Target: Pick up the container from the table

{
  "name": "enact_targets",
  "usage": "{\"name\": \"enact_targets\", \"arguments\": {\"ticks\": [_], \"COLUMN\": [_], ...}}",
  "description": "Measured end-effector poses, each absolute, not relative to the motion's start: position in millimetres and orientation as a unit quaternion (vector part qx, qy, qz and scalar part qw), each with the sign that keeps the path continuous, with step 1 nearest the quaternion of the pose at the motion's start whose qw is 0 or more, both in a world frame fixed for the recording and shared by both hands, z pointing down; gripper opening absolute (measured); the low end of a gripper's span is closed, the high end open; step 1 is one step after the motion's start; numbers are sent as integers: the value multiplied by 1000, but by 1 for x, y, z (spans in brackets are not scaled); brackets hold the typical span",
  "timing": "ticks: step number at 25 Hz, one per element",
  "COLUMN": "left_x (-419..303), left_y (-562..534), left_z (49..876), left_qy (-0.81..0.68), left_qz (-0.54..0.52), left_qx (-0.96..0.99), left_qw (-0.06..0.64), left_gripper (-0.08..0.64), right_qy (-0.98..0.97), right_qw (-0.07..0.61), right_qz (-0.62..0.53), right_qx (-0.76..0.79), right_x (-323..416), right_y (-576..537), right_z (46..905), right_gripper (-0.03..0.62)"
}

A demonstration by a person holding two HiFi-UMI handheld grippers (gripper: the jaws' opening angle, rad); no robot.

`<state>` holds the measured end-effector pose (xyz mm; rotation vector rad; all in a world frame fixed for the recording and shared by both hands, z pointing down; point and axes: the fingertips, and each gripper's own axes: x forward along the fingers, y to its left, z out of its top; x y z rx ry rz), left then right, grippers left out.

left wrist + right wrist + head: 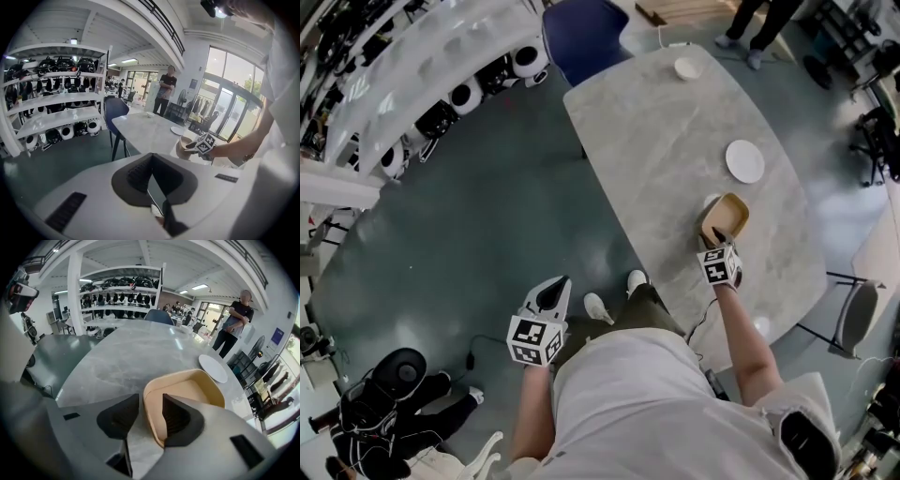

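Straddling the near rim of the tan, rounded-square shallow container with the right claw. Released for now, pads apart and pressing on nothing, one jaw inside the wall and the other outside it, over the grey marbled tabletop. Resting flat on that tabletop, directly ahead of and under the claw's tips.

Risks closing on only the thin lip and so losing a flexing wall on the lift. Risks shoving the probably light container forward if pressed on before clamping, toward the flat white round plate lying ahead and to the right, just beyond the far edge. Lifted by one edge, likely to hang steeply tilted and twist between the pads. Better to seat the jaws deeper on the wall first, then clamp squarely.

Left claw clenched on nothing, held well off to the left over the floor – of no use for steadying from there.
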<state>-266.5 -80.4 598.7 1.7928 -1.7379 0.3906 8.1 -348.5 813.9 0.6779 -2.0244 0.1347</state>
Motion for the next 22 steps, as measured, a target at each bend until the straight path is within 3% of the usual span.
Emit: {"name": "enact_targets", "arguments": {"ticks": [6, 22], "left_x": [-270, -273], "left_y": [-74, -95], "left_z": [603, 588], "left_qy": [-664, -634], "left_qz": [136, 138], "left_qx": [668, 709], "left_qw": [307, 276], "left_gripper": [2, 2], "right_qy": [-829, -863], "right_qw": [491, 410], "right_qz": [52, 65], "right_qx": [262, 288], "right_x": [0, -19], "right_y": [-349, -335], "right_z": [819, 742], "right_gripper": [48, 32]}}
